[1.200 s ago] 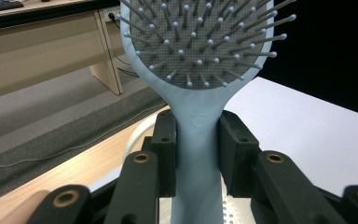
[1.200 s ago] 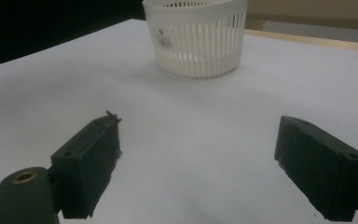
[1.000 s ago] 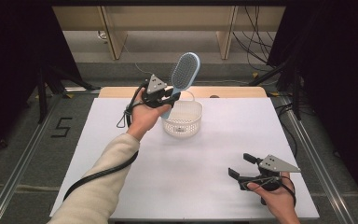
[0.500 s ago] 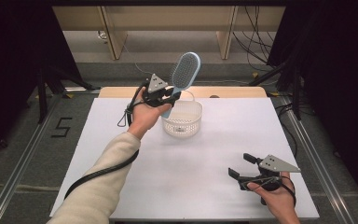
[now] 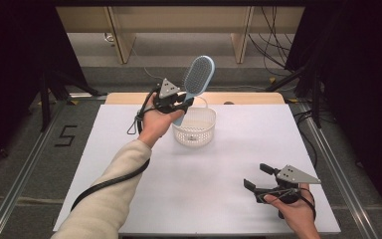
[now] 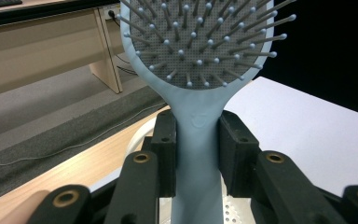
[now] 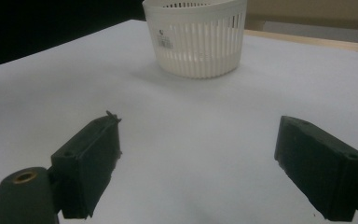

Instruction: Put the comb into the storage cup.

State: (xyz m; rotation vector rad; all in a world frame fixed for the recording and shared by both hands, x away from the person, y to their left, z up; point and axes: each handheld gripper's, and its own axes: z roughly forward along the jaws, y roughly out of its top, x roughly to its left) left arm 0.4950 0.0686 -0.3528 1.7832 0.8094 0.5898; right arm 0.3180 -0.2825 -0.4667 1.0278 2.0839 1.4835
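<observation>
White tabletop (image 5: 219, 164), wood edge at far side. Left gripper (image 5: 183, 104) clamped on handle of pale blue plastic paddle hairbrush (image 5: 196, 79), held upright over white slotted plastic basket (image 5: 195, 130) at far centre. Right gripper (image 5: 259, 179) near right, jaws wide apart, nothing between.

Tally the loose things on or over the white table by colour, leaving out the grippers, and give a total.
Light blue: 1, the hairbrush, clamped by its handle in the left gripper above the basket.
White: 1, the slotted plastic basket, standing on the table.
Total: 2.
</observation>
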